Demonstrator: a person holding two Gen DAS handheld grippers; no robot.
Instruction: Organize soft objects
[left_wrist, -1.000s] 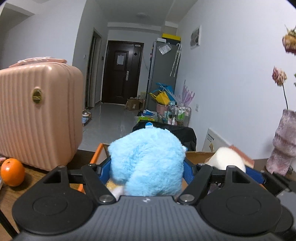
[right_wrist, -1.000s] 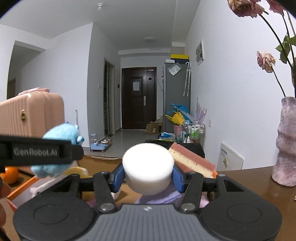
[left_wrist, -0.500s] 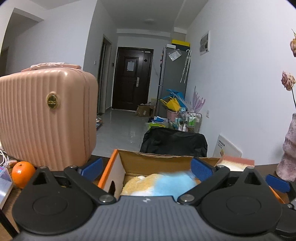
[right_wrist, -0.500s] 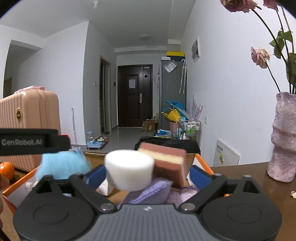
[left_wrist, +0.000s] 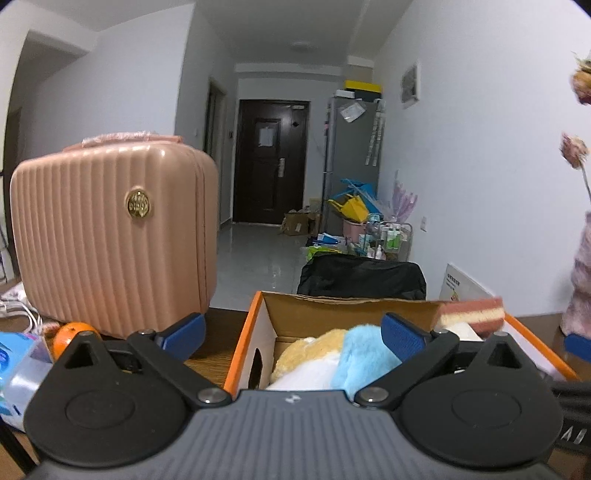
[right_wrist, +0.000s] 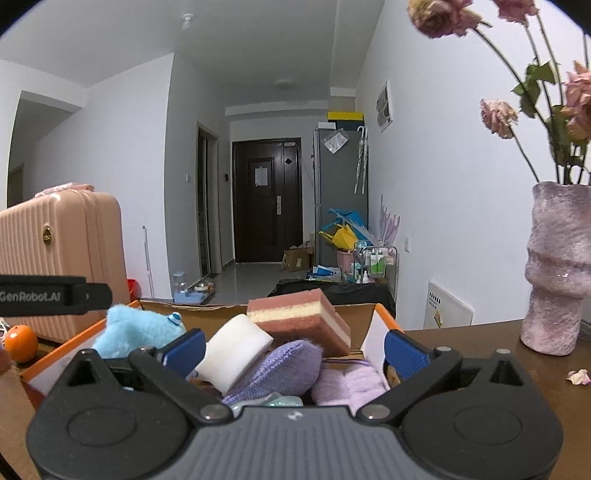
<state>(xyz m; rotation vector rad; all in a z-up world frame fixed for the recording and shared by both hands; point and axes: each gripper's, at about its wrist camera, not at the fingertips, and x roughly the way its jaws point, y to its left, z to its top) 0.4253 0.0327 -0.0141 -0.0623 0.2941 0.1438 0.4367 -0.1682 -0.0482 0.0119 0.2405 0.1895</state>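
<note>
Sponge block (right_wrist: 236, 350) lies tilted atop the box's (right_wrist: 373, 334) heap and could roll out; both grippers' fingers (right_wrist: 404, 352) spread, empty.

The right gripper (right_wrist: 293, 345) has just been opening and its blue-padded jaws now stand wide apart, pressing on nothing. Beyond them sits an orange-edged cardboard box (right_wrist: 384, 321) on the brown wooden table (right_wrist: 480, 339). In the box a white foam cylinder (right_wrist: 234, 350) leans on a purple knitted pouch (right_wrist: 280, 369), with a pink-and-cream layered sponge block (right_wrist: 299, 319) behind and a fluffy light-blue plush toy (right_wrist: 136, 330) to the left. A pale lilac knitted piece (right_wrist: 347, 382) lies near right. Far left stand a ribbed pink suitcase (right_wrist: 55, 240) and an orange fruit (right_wrist: 21, 341); far right, a mauve textured vase (right_wrist: 557, 273).
</note>
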